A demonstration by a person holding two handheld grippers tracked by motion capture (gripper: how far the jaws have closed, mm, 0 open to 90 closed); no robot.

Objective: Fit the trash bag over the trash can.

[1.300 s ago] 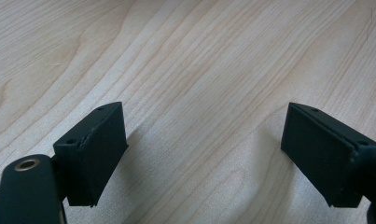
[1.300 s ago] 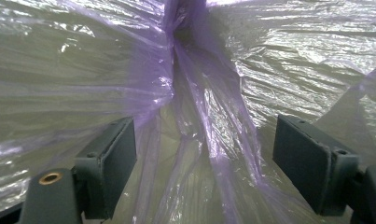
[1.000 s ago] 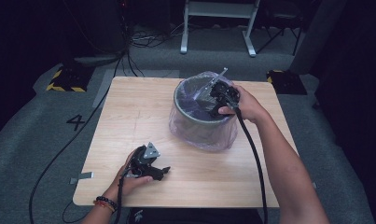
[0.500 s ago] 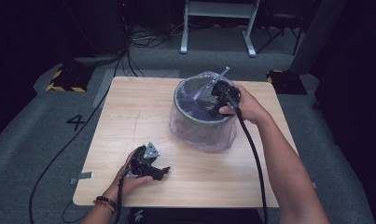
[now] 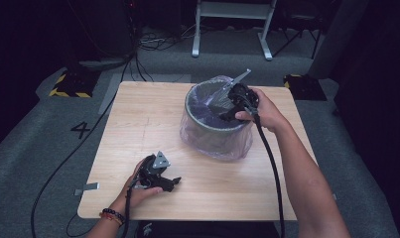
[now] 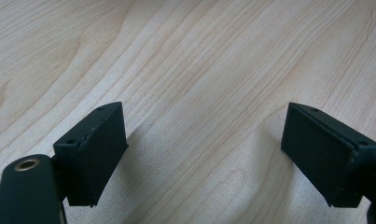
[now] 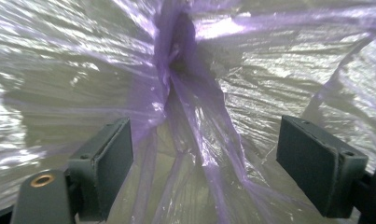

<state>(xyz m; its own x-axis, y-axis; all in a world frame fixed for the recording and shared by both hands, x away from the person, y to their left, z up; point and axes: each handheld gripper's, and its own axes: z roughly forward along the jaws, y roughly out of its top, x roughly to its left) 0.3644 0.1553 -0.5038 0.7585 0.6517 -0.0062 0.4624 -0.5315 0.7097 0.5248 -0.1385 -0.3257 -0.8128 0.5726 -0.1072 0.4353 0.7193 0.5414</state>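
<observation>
A round grey bin (image 5: pixel 197 124) lined with a thin purple plastic bag (image 5: pixel 215 141) stands on the wooden table (image 5: pixel 138 119), right of centre. My right gripper (image 5: pixel 226 111) reaches into the bin's mouth from the right rim. In the right gripper view it (image 7: pixel 202 158) is open, its pads (image 7: pixel 115 154) standing wide with a gathered fold of the purple bag (image 7: pixel 185 102) between and beyond them, not pressed. My left gripper (image 5: pixel 170 182) lies low near the table's front edge, and there it (image 6: pixel 204 149) stands open over bare wood.
Cables trail from both grippers off the table's front edge. Around the table is grey carpet with a painted number (image 5: pixel 82 130), cables, a yellow-black striped block (image 5: pixel 68 84) at the left and a white metal frame (image 5: pixel 232 25) at the back.
</observation>
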